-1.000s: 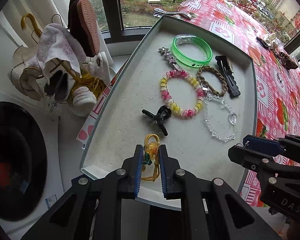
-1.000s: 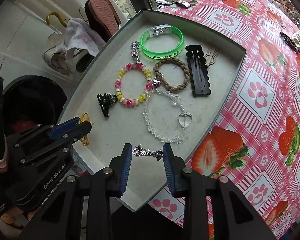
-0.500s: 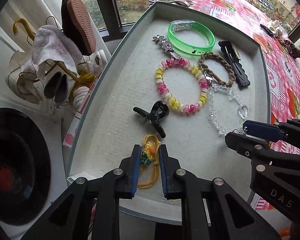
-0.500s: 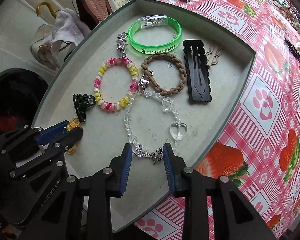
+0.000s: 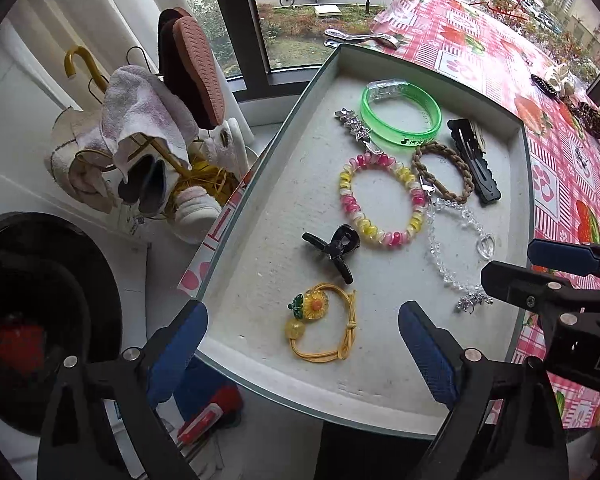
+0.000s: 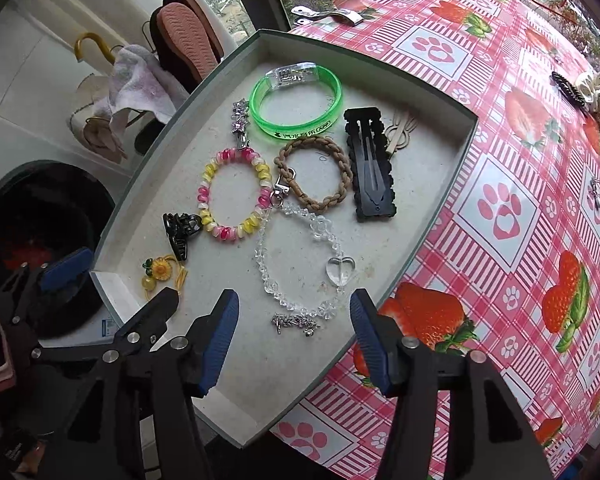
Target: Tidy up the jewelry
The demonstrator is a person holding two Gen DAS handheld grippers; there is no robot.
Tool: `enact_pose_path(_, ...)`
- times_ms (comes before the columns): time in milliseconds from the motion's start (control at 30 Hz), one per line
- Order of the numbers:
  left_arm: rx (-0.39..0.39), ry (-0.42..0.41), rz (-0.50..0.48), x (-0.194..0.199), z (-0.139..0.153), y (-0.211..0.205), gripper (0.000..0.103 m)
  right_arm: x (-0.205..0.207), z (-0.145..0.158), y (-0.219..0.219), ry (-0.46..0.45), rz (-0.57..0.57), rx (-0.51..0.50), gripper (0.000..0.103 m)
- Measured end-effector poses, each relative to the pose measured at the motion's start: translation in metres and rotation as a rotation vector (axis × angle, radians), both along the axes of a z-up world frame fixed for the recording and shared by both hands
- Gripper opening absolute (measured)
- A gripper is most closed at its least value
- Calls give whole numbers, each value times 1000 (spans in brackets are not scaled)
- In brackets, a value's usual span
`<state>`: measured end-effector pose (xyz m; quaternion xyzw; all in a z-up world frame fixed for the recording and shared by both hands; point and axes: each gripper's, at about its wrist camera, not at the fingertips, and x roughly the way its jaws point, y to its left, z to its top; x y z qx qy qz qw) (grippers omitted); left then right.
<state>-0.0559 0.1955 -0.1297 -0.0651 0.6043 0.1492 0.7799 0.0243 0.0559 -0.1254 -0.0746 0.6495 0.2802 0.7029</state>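
Left gripper: jaws spread wide, holding nothing, hovering over the near end of the tray. Right gripper: jaws likewise wide apart and empty, over the tray's near right part.

Between the left gripper's fingers, flat on the tray floor: yellow hair tie with sunflower charm, clear of both blue pads. Between the right gripper's fingers: small silver charm, lying just in front of the clear bead bracelet, which carries a heart-shaped bead; whether the 2 touch, cannot tell.

Next out: black claw clip, just beside the pink-and-yellow bead bracelet. The clear bracelet meets the pink-and-yellow one near a metal clasp.

Further: brown braided loop, touching the clasp; black snap hair clip on its right, a pale thin clip partly under it.

Far end of tray: green translucent bangle with a clear block on its rim; silver star clip just to its left.

Tray sits on a tabletop under a red-and-white cloth with strawberries and paw prints. More jewelry lies at the cloth's far right, too small to name.
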Motion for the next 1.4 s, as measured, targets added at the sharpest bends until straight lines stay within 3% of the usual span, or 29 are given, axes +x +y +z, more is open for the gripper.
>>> enact_pose_path(67, -6, 0, 8, -1, 4, 1, 101, 3, 7, -7, -10, -17, 1, 63)
enact_pose_path(200, -5, 6, 16, -2, 10, 1, 101, 7, 17, -12, -29, -45, -24, 80)
enact_pose_path(333, 6, 7, 35, -3, 16, 1, 101, 6, 26, -16, -66, -55, -64, 82)
enact_pose_path(400, 6, 10, 42, -2, 17, 3, 101, 5, 30, -18, -89, -53, -81, 91)
enact_pose_path(600, 30, -1, 60, -5, 25, 7, 101, 4, 41, -22, -126, -54, -95, 91)
enact_pose_path(1400, 38, -8, 68, -7, 31, 12, 101, 4, 43, -16, -119, -54, -91, 91)
